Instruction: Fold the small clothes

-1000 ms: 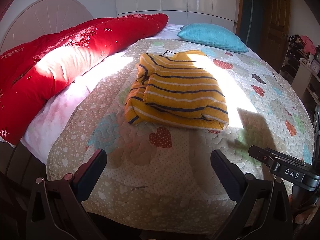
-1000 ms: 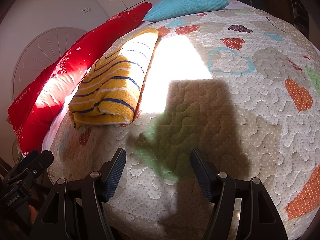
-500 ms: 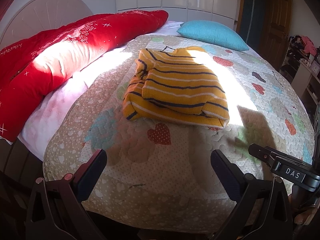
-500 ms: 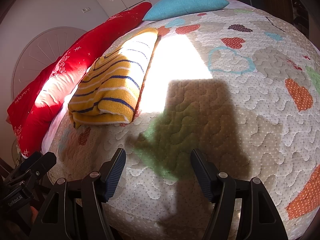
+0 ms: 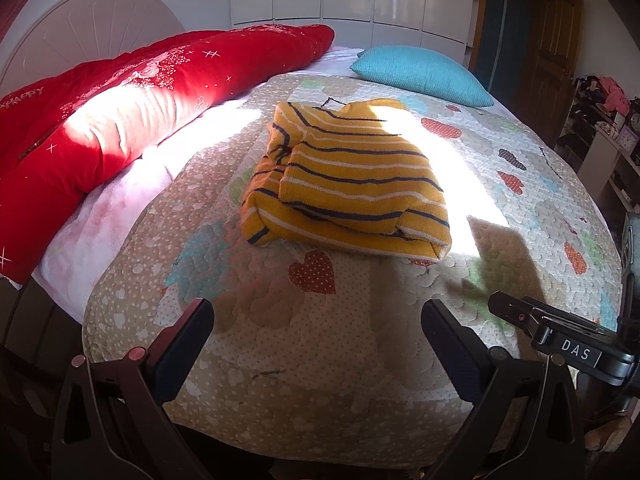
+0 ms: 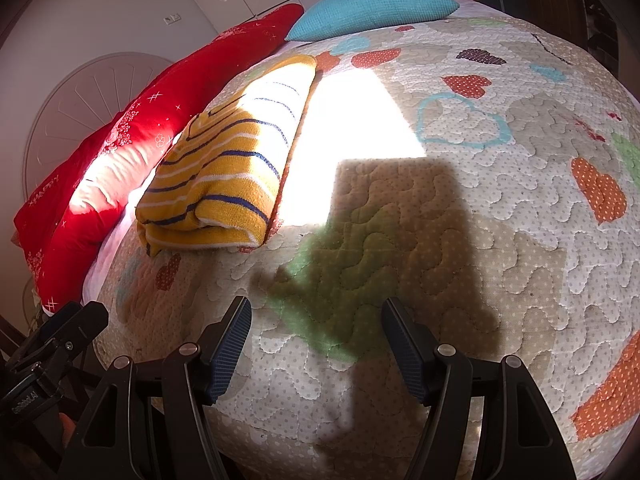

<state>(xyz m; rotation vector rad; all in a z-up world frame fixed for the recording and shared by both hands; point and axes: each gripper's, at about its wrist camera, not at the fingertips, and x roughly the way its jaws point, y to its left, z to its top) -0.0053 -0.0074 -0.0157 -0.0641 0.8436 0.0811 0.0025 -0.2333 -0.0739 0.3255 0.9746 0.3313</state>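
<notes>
Sweater: the yellow striped sweater (image 5: 344, 184) lies folded into a thick packet in the middle of the quilt (image 5: 280, 344), well ahead of both my tools, half in the sun patch.

Fold state: I judge it close to done; layers stack roughly square, though the left edge bulges and a sleeve end pokes out at the near corner.

Risk, knit: soft ribbed knit with dark and white stripes; if I pinch only the top layer, the packet would likely peel open and the fold would be lost.

Risk, quilt: puffy stitched cotton with heart patches; a low pinch could catch the quilt along with the sweater and drag both.

Risk, light: glare bleaches the far half of the sweater in the right view, so I could misjudge where its edge lies.

Left gripper (image 5: 316, 344): jaws spread wide, nothing between them, hovering over the near quilt edge.

Right gripper (image 6: 316, 344): released as well, pads apart over bare quilt in shadow, empty.

Red bolster (image 5: 132, 120): long, plump, smooth fabric along the sweater's left, near but apart.

Teal pillow (image 5: 420, 74): coarse weave, at the far end of the bed.
</notes>
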